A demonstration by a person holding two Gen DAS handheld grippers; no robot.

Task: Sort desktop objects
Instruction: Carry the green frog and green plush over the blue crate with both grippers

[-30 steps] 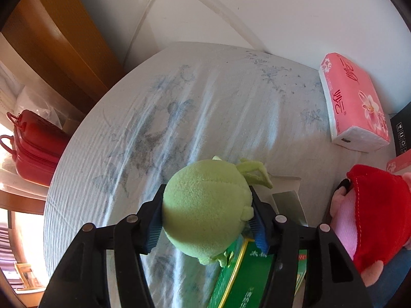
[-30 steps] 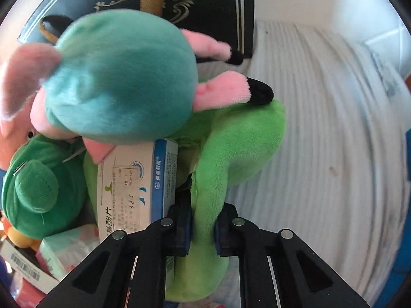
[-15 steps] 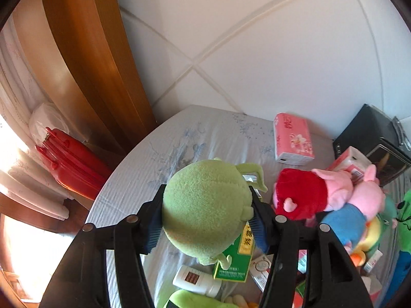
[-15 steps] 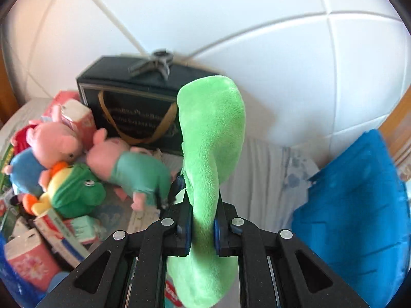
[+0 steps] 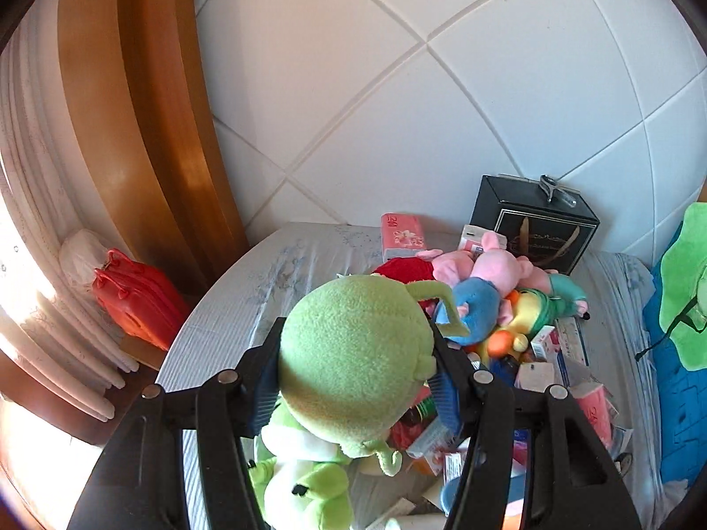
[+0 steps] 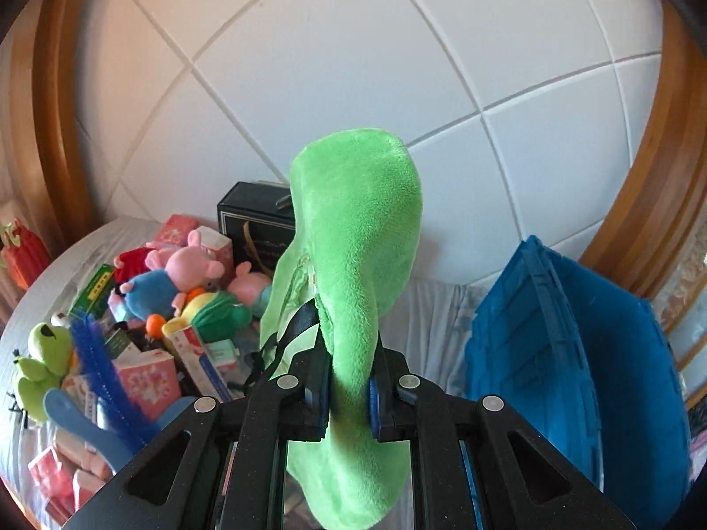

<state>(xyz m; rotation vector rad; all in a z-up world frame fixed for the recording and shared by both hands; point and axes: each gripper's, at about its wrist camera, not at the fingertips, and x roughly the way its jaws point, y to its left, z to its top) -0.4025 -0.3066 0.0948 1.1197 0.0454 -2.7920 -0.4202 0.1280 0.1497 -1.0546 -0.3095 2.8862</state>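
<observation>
We hold a pale green round plush [image 5: 353, 353] pinched between the pads of our left gripper [image 5: 355, 386], lifted above the desk [image 5: 247, 304] near its left edge. Our right gripper [image 6: 349, 391] is clamped on a bright green plush piece [image 6: 358, 238], raised above the desk beside the blue crate [image 6: 570, 353] at the right edge.

left tongs [image 5: 355, 375]: black plastic frame with cut-out openings, round silver screws, blue ribbed pads | right tongs [image 6: 349, 391]: same black frame, silver screws, blue pads, finer marks probably too blurred to read | no sleeve or hand seen
</observation>
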